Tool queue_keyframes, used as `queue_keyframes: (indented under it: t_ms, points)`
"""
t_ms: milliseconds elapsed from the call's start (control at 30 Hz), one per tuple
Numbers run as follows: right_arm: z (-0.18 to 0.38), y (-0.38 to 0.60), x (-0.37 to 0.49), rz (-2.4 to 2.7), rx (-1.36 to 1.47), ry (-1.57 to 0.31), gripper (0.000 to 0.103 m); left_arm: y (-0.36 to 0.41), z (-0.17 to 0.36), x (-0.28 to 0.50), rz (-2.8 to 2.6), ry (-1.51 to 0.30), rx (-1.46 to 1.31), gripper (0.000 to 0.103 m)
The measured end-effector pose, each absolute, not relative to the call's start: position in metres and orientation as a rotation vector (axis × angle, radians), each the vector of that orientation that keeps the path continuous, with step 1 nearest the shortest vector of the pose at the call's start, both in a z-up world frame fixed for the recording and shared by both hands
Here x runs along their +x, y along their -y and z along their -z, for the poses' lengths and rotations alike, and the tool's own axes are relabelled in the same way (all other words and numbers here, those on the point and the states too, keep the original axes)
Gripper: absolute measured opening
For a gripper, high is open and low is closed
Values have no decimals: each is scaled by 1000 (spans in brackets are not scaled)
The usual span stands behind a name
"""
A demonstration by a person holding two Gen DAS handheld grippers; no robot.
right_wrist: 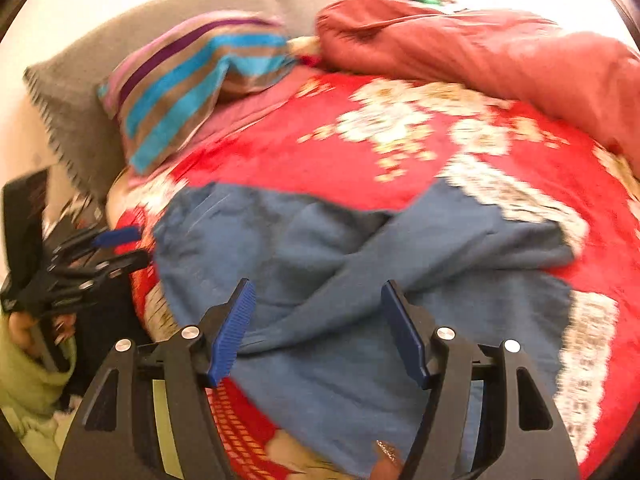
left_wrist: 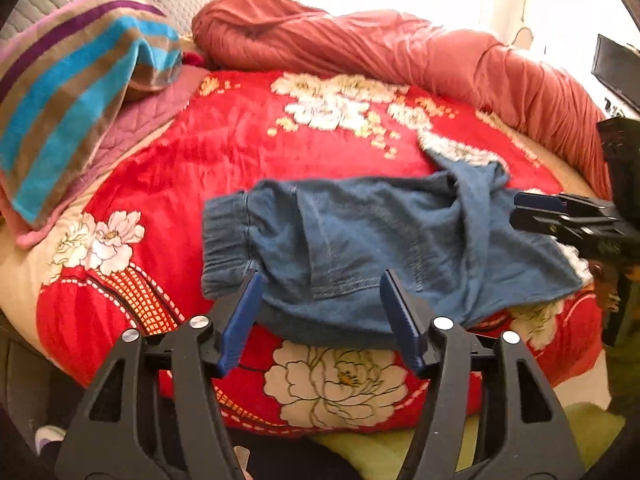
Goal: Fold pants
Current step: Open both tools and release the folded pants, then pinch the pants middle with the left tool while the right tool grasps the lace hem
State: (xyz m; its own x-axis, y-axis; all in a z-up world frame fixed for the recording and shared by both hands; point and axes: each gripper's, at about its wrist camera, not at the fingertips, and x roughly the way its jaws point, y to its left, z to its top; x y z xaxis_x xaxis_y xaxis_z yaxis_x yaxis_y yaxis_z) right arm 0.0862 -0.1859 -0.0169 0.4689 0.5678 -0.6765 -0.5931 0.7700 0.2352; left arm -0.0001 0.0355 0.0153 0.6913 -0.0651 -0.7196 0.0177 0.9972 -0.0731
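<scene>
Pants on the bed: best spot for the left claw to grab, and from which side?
Probably the elastic waistband of the pants, taken from the near bed edge. It is a thick bunched band lying exposed on the red floral blanket, just ahead of the open left claw.

Both views are fisheye views, each looking forward between two blue-padded black fingers that fill the lower part of the frame. The left wrist view looks from the near edge of the bed, slightly from above, at the crumpled blue denim pants (left_wrist: pixel 380 248) in the centre of the frame. The right wrist view is closer and more blurred; the pants (right_wrist: pixel 360 280) fill its lower half. Both views share the red flower-printed blanket (left_wrist: pixel 240 152) (right_wrist: pixel 320 152), the striped pillow (left_wrist: pixel 72 92) (right_wrist: pixel 192 76) at upper left and the rolled salmon quilt (left_wrist: pixel 360 44) (right_wrist: pixel 480 52) at the top.
</scene>
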Motion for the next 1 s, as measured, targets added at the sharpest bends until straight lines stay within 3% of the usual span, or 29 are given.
queue_keyframes:
  t_ms: [67,167,500,867,967,1000]
  points:
    - [15,201,96,-671,-3,-814,64,-31,-21,-2,56,-798,-61,57]
    - [12,218,107,-620,21,-800,75,-20,-25,-1,88,-796,-61,59]
    - [7,225,160,-514,-17,-791,75,41,-7,39,292,-904,-92,60]
    - [36,186,262,-404,-43,-920,75,78,40,102,362,-1058,-179,60]
    - [48,174,284,-372,-53,-957,75,87,41,110,377,-1053,-179,54]
    - [52,170,292,-359,-55,-969,75,90,41,111,381,-1045,-181,40]
